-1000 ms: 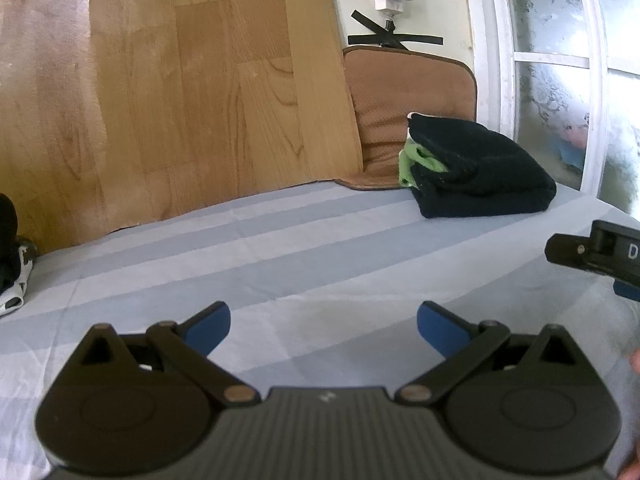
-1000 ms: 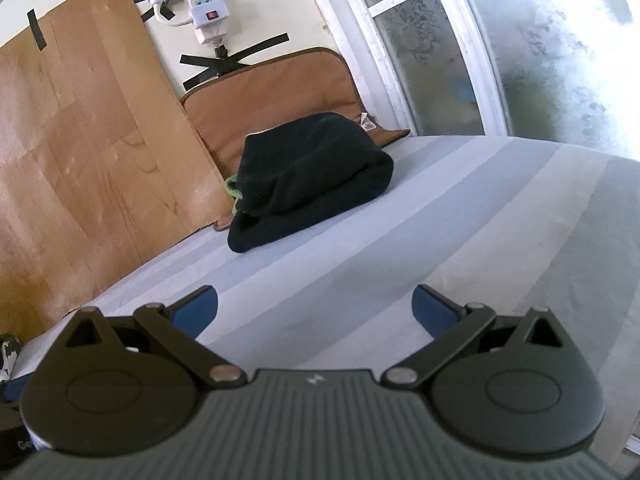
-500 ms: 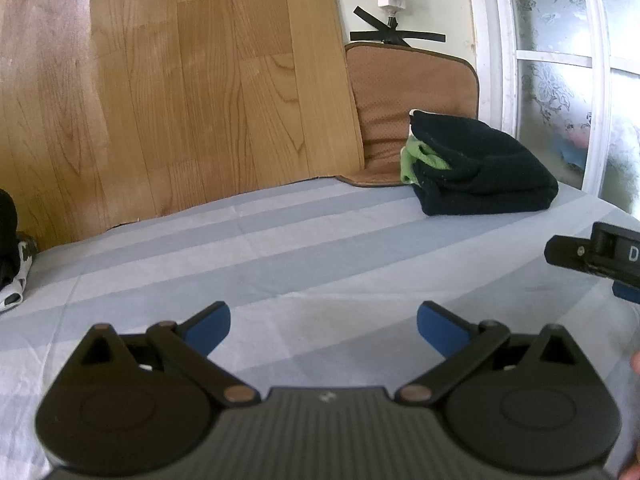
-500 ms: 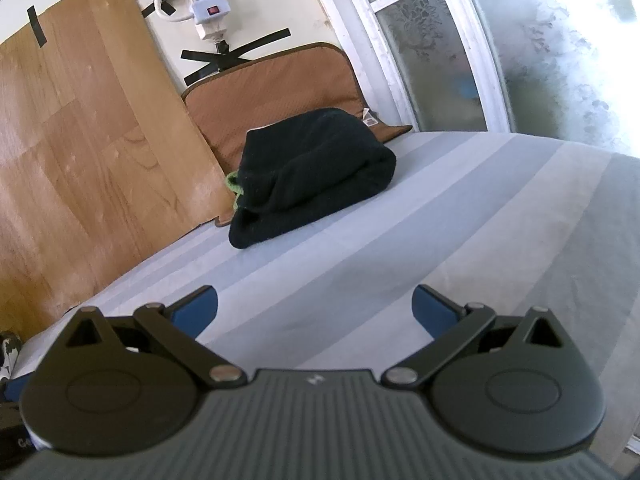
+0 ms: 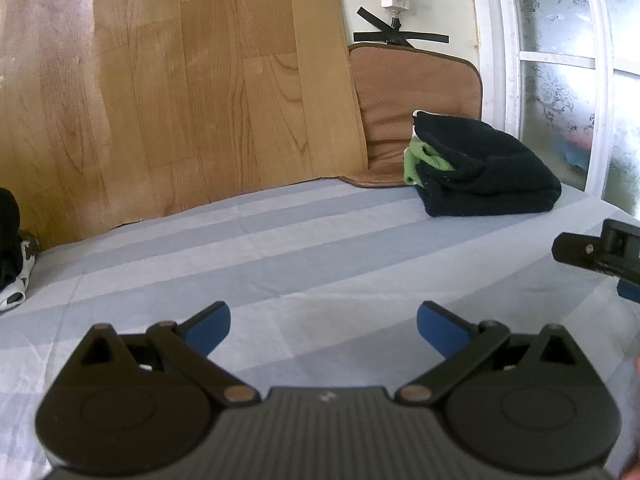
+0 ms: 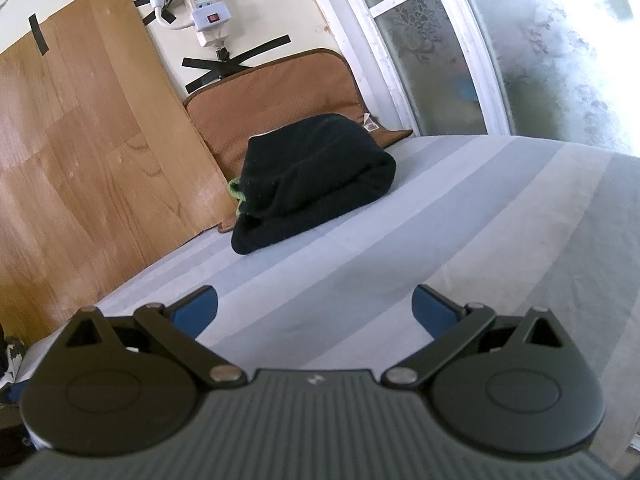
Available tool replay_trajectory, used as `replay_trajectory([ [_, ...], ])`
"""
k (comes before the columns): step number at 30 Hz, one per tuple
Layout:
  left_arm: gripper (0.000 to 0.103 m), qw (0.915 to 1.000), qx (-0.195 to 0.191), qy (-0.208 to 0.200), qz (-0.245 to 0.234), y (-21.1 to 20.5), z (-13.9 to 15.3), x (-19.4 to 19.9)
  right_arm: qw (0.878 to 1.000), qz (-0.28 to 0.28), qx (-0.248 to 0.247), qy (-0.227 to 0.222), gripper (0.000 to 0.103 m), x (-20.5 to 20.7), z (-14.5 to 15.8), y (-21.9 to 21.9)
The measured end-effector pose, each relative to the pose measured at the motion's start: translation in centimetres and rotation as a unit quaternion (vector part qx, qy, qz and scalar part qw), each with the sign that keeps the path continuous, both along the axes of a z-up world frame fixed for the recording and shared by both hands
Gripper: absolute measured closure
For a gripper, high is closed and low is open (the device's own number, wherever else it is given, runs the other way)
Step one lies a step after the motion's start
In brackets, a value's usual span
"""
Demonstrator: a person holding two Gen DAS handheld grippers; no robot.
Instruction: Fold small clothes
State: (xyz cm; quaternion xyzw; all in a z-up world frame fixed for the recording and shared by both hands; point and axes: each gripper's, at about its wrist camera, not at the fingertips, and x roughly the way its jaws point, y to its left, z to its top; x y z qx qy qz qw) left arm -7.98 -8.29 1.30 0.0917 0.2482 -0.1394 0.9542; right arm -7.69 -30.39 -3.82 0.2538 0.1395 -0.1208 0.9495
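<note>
A folded black garment (image 5: 486,172) with a green piece (image 5: 420,160) tucked at its left side lies at the far right of the striped bed sheet (image 5: 280,248); it also shows in the right wrist view as the black bundle (image 6: 316,176). My left gripper (image 5: 323,326) is open above bare sheet, well short of the bundle. My right gripper (image 6: 314,306) is open too, nothing between its blue pads. Part of the right gripper's body (image 5: 600,250) pokes in at the right edge of the left wrist view. More dark and white cloth (image 5: 12,252) lies at the far left edge.
A brown cushion (image 5: 412,92) leans on the wall behind the bundle. A wood-pattern board (image 5: 180,80) covers the wall to the left. A power strip (image 6: 208,12) is taped above the cushion. Frosted window panes (image 6: 520,40) run along the right.
Both views have shifted slightly, with the wall and black bundle sitting a little lower in the left wrist view. Both grippers stay open.
</note>
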Motion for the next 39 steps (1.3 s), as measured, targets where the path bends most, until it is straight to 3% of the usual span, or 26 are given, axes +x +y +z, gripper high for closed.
replay_trajectory([
  [17, 0.000, 0.9998, -0.004, 0.007, 0.017, 0.1, 0.1, 0.3, 1.000, 0.004, -0.004, 0.004, 0.000, 0.2, 0.1, 0.1],
  [28, 0.000, 0.9999, 0.002, -0.010, 0.012, 0.1, 0.2, -0.4, 1.000, 0.004, 0.002, -0.001, 0.000, 0.1, 0.0, 0.0],
  [39, 0.000, 0.9988, 0.039, -0.013, 0.028, -0.4, -0.1, -0.6, 1.000, 0.011, 0.005, -0.005, 0.000, 0.1, 0.0, 0.0],
])
